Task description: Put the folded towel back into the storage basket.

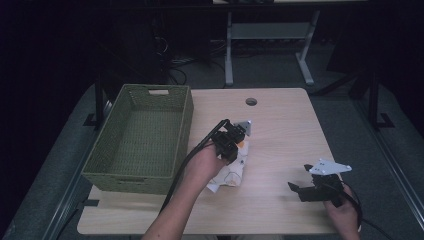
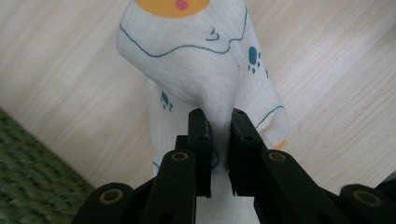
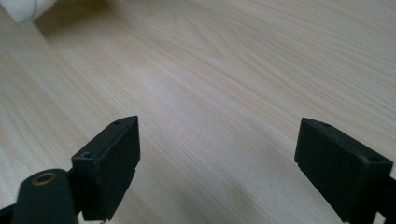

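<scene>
Right now we see the left gripper (image 2: pixel 219 116) pinching a fold of a white cloth (image 2: pixel 201 70) printed with blue paw marks and an orange patch, its jaws closed on the fabric. The cloth hangs from the jaws over the middle of the wooden table (image 1: pixel 290 130), just beside the green woven basket (image 1: pixel 186 120). Our right gripper (image 3: pixel 217 149), jaws wide apart and holding nothing, sits low over bare wood well apart from the cloth.

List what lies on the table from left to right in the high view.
Green woven basket → left hand-held gripper, shut on the white printed cloth → right hand-held gripper, jaws open over bare table.
</scene>
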{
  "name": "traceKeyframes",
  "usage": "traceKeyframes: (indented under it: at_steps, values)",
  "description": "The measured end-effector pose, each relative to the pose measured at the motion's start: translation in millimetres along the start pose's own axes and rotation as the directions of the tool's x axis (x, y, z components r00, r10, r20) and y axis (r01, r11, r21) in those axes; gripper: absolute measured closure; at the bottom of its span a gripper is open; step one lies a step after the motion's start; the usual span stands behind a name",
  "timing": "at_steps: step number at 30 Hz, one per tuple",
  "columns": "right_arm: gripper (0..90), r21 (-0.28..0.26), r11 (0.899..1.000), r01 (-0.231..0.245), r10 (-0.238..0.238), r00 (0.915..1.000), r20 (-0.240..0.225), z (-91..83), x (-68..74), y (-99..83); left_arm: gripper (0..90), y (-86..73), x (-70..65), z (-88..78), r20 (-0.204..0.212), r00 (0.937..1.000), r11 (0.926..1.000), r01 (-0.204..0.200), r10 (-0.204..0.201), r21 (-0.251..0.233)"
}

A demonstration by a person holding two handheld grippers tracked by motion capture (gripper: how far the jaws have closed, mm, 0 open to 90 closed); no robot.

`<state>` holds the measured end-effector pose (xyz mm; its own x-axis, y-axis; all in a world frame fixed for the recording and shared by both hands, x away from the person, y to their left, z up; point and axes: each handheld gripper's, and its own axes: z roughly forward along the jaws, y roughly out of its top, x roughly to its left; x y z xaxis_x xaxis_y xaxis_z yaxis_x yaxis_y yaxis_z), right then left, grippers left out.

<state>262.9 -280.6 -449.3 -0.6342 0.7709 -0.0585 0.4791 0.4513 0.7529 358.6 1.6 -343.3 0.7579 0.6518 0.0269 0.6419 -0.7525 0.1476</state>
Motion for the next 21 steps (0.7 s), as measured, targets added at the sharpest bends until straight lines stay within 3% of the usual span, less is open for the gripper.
traceKeyframes:
  at_steps: [5, 21]
  values:
    - [13.8, -0.001, 1.0, -0.004, 0.004, 1.0, 0.0, 0.1, -0.3, 0.1, 81.7, 0.8, 2.4, -13.7, 0.005, 1.0, 1.0, 0.004, -0.004, 0.002]
    - [13.8, -0.004, 1.0, -0.014, 0.014, 0.9999, -0.001, -1.0, -1.7, -0.6, 81.5, -2.8, 18.2, -54.9, -0.049, 0.9983, 0.9993, 0.032, -0.031, 0.019]
